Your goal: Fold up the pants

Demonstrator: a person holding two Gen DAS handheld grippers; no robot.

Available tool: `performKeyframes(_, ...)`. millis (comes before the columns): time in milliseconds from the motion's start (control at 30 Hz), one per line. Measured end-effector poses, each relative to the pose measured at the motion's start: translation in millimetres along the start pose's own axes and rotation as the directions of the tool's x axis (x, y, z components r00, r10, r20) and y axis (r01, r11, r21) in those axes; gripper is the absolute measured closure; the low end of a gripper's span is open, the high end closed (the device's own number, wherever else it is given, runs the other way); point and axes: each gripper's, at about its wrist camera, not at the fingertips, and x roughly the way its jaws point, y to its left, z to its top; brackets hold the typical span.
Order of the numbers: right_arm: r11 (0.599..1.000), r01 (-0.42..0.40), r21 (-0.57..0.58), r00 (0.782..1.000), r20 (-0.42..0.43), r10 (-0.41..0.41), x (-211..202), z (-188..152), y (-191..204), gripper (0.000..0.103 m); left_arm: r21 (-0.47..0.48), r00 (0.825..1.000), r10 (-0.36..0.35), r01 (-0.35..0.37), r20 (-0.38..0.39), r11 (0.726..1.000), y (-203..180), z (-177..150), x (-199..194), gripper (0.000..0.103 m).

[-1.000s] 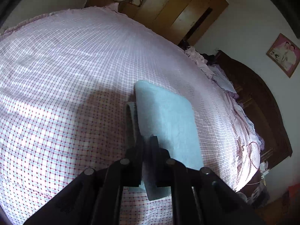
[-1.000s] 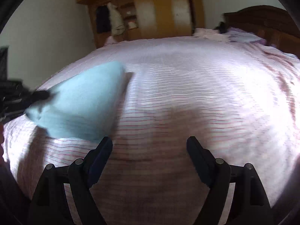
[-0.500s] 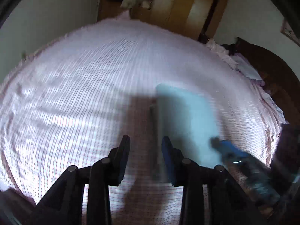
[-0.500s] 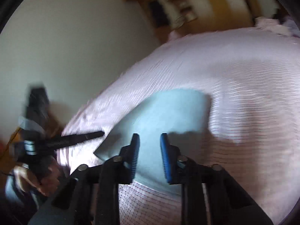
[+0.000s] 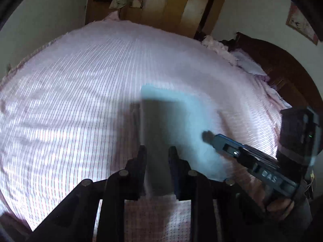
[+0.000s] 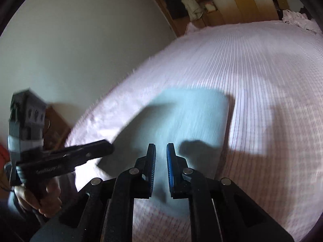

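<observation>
The light blue pants (image 5: 177, 125) lie folded into a flat rectangle on the pink checked bed; they also show in the right wrist view (image 6: 187, 121). My left gripper (image 5: 157, 151) hovers over their near left edge, jaws slightly apart and empty. It also shows in the right wrist view (image 6: 107, 149) at the left. My right gripper (image 6: 161, 151) hovers over the near part of the pants, jaws a narrow gap apart with nothing between them. It also shows in the left wrist view (image 5: 208, 136), above the pants' right side.
The pink checked bedsheet (image 5: 70, 104) spreads wide around the pants. A wooden wardrobe (image 5: 171, 6) stands beyond the bed. A dark headboard (image 5: 282, 66) with crumpled bedding (image 5: 222, 48) is at the right. A wall (image 6: 70, 50) runs along the bed's left side.
My left gripper let go of the pants' edge and opened slightly. My right gripper swung over the pants and narrowed from wide open to a small gap. The pants now lie flat.
</observation>
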Motion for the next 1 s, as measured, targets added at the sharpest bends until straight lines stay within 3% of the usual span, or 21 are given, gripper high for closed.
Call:
performKeyframes(167,0.999,-0.005,0.052,1.0,-0.03,0.007,23,27,-24,0.099,0.096,1.0,0.001,-0.001,0.001,0.995,-20,41,37,0.082)
performKeyframes(267,0.994,-0.001,0.112,0.996,-0.085,0.01,47,24,-46,0.103,0.125,0.994,0.07,-0.06,-0.08,0.99,-18,37,81,0.089)
performKeyframes(333,0.991,0.048,0.124,0.993,-0.113,-0.034,60,16,-58,0.103,0.1,0.992,0.073,-0.063,-0.104,0.993,-8,24,99,0.09)
performKeyframes(433,0.992,0.029,0.126,0.997,-0.071,-0.02,51,12,-56,0.103,0.091,0.996,0.052,-0.046,-0.072,0.995,-5,22,89,0.09)
performKeyframes(567,0.99,0.032,0.138,0.999,-0.012,-0.03,46,39,-55,0.103,0.067,0.999,0.028,-0.025,-0.038,0.997,-5,30,77,0.09)
performKeyframes(633,0.984,0.101,0.146,0.995,-0.023,-0.099,54,43,-62,0.103,0.055,0.997,0.032,-0.028,-0.07,0.998,1,24,91,0.09)
performKeyframes(767,0.982,0.112,0.153,0.993,-0.054,-0.105,69,46,-68,0.103,0.063,1.0,-0.007,0.008,-0.03,0.998,5,17,77,0.09)
performKeyframes(800,0.984,0.116,0.133,0.993,-0.03,-0.113,58,46,-62,0.103,0.055,0.999,-0.037,0.038,-0.015,0.998,8,18,66,0.087)
performKeyframes(833,0.984,0.127,0.121,0.992,-0.008,-0.127,47,45,-57,0.086,0.045,0.997,-0.071,0.071,-0.006,0.996,13,18,54,0.082)
performKeyframes(867,0.985,0.126,0.114,0.991,0.019,-0.129,33,42,-51,0.075,0.039,0.995,-0.103,0.104,-0.005,0.994,17,18,43,0.063)
performKeyframes(900,0.987,0.11,0.116,0.993,0.037,-0.115,23,36,-47,0.055,0.037,0.992,-0.126,0.126,-0.006,0.991,21,18,34,0.037)
performKeyframes(933,0.988,0.085,0.125,0.995,0.047,-0.092,10,27,-45,0.045,0.028,0.989,-0.15,0.15,-0.009,0.988,29,15,24,0.026)
performKeyframes(967,0.988,0.057,0.143,0.997,0.042,-0.063,-2,17,-44,0.044,0.014,0.984,-0.177,0.177,-0.02,0.984,36,12,18,0.015)
performKeyframes(1000,0.985,0.03,0.168,0.999,0.021,-0.034,-10,5,-44,0.044,-0.011,0.977,-0.209,0.209,-0.036,0.978,44,8,15,0.014)
